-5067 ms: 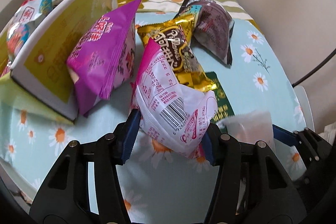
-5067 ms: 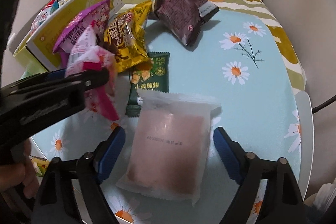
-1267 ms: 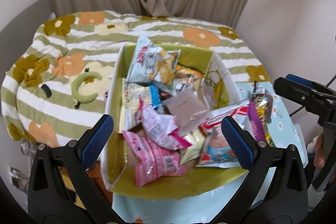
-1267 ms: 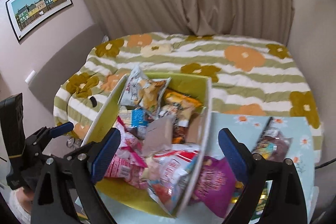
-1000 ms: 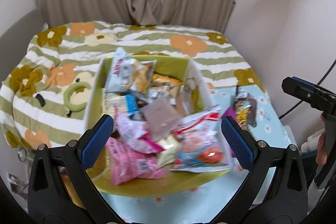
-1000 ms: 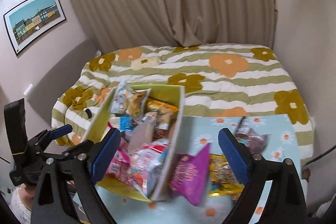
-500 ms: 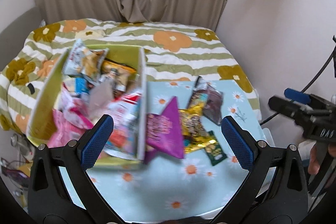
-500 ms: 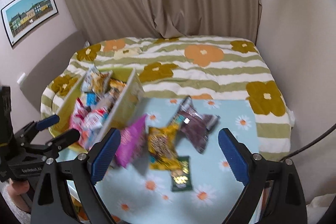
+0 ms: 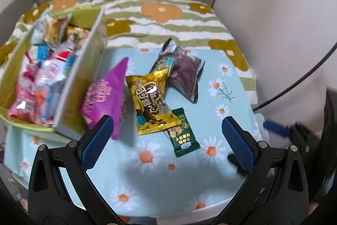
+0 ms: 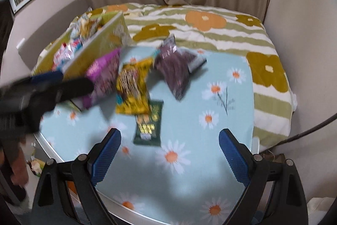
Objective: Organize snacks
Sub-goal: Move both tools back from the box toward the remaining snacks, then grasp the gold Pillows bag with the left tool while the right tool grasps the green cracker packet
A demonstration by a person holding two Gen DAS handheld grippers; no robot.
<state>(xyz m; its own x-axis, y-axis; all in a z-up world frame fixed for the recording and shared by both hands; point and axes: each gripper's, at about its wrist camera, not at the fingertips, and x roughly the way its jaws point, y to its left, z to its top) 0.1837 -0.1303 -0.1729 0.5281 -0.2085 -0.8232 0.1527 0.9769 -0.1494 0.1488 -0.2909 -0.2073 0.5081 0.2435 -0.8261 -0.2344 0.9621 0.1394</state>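
A green cardboard box (image 9: 80, 85) full of snack packs stands at the table's left; it also shows in the right wrist view (image 10: 99, 45). Beside it on the daisy tablecloth lie a magenta bag (image 9: 105, 96), a yellow bag (image 9: 150, 102), a dark purple bag (image 9: 185, 75) and a small green cracker pack (image 9: 183, 136). The same packs show in the right wrist view: magenta bag (image 10: 103, 75), yellow bag (image 10: 132, 88), purple bag (image 10: 177, 69), green pack (image 10: 149, 125). My left gripper (image 9: 168, 140) is open and empty above the table. My right gripper (image 10: 168, 151) is open and empty too.
The table's white front edge (image 9: 189, 212) is close below. A bed with a flowered striped blanket (image 10: 200, 22) lies behind the table. A black cable (image 9: 294, 81) runs at the right. The left gripper appears blurred in the right wrist view (image 10: 42, 90).
Both grippers have swung right from over the box and come down toward the loose snacks on the table. Both stay open and empty.
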